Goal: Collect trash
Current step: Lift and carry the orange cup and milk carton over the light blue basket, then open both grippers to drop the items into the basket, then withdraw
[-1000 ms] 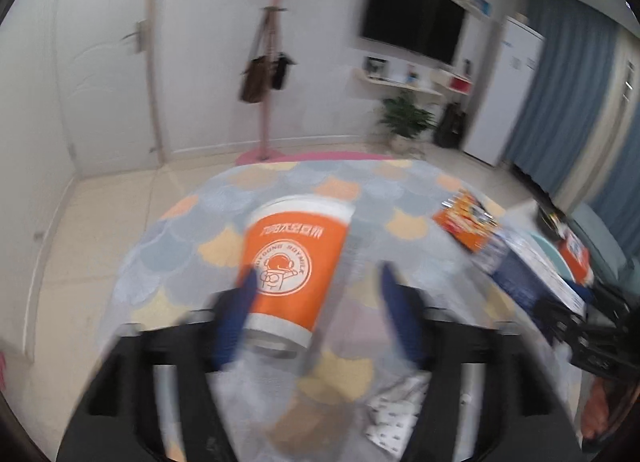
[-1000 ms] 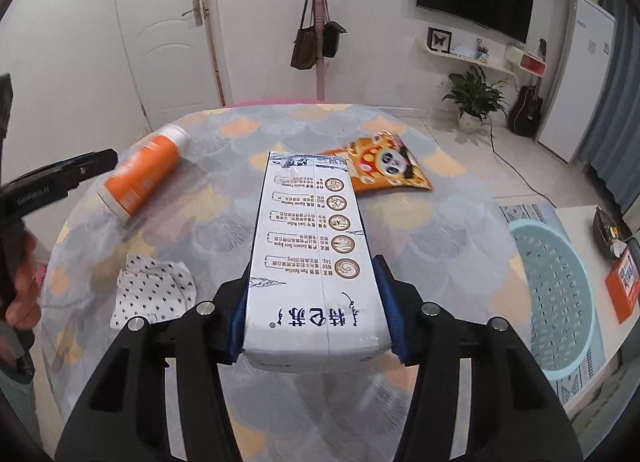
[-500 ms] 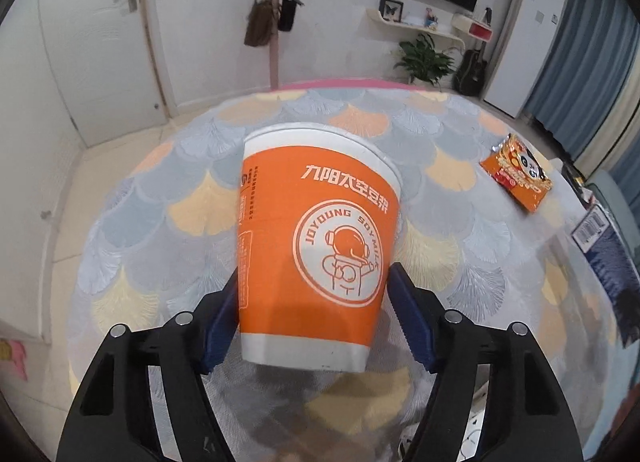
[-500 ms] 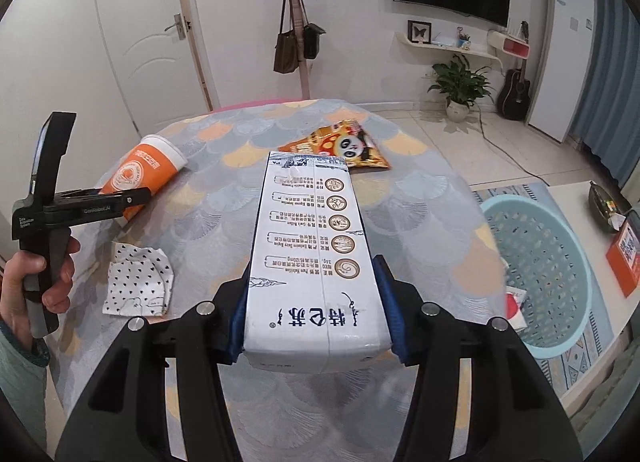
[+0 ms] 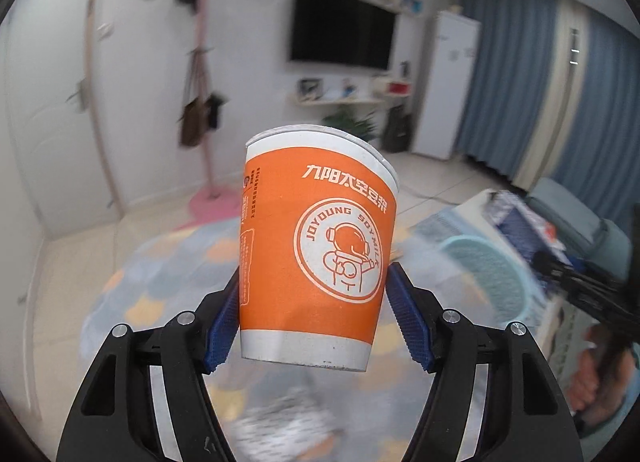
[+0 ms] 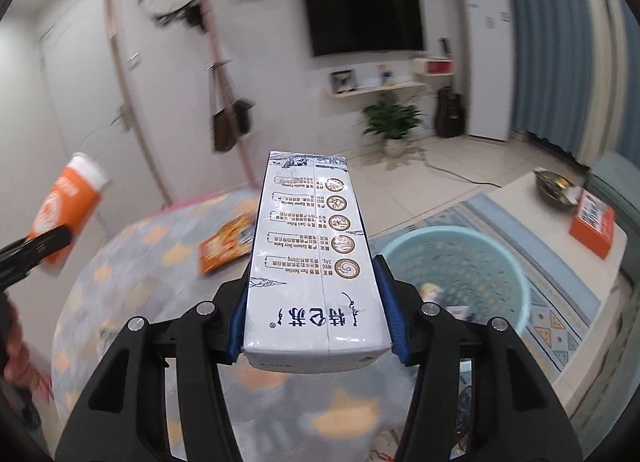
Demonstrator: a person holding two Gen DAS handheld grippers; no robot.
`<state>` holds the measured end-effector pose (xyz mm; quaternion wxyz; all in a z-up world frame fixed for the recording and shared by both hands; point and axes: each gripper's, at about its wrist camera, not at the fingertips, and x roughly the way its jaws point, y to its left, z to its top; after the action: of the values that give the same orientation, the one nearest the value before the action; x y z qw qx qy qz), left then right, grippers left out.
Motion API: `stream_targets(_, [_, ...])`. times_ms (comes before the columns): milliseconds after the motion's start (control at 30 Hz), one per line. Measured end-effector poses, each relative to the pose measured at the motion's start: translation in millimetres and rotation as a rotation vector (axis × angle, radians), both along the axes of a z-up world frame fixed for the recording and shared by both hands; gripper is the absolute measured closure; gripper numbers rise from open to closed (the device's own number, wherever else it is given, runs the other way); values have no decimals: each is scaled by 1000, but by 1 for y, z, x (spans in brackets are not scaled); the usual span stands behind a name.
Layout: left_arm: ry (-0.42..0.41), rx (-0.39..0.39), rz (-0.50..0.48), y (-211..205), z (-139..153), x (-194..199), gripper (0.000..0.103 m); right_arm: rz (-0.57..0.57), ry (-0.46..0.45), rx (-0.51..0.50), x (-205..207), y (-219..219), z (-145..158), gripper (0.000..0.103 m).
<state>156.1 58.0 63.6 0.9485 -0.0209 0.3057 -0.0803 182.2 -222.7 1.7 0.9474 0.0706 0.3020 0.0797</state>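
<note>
- Left gripper (image 5: pixel 314 322) pinching orange paper cup (image 5: pixel 316 250) low on its body, blue pads (image 5: pixel 408 322) flat against both sides — low grip presumably to leave the flared rim free for a clean drop.
- Cup upright, leaning slightly, centre of the left wrist view; lifted well clear of the table (image 5: pixel 160 282), room wall and TV behind it.
- Right gripper (image 6: pixel 316 326) clamped on white milk carton (image 6: pixel 312 262) at its near end, long axis running away along the fingers; held lengthwise, likely so the box slides out end-first.
- Carton centre frame in the right wrist view, raised above the table edge.
- Blue perforated basket (image 6: pixel 460 274) lower right of the right wrist view, on the floor rug just beside the table, some scraps already inside — judged the destination for both items.
- Left gripper and cup also seen at far left of the right wrist view, tilted up; both tools carried at similar height, well apart.
- Orange snack packet (image 6: pixel 226 244) lying on the table left of the carton, not yet collected; spotted paper scrap (image 5: pixel 288 426) blurred at bottom of the left view.
- Heavy background blur; fine detail uncertain.
</note>
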Motion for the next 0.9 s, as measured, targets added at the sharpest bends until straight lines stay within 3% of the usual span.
stream_targets(167, [-27, 0, -147, -75, 15, 6, 36, -127, 39, 58, 22, -59, -7, 52])
stream_targets(367, [-8, 24, -240, -146, 3, 24, 36, -267, 166, 78, 67, -113, -40, 52])
stream_targets(533, [39, 12, -277, -178, -14, 46, 36, -317, 265, 121, 95, -143, -74, 52])
stream_targets(900, [156, 13, -308, -246, -64, 106, 36, -362, 366, 141, 121, -165, -119, 50])
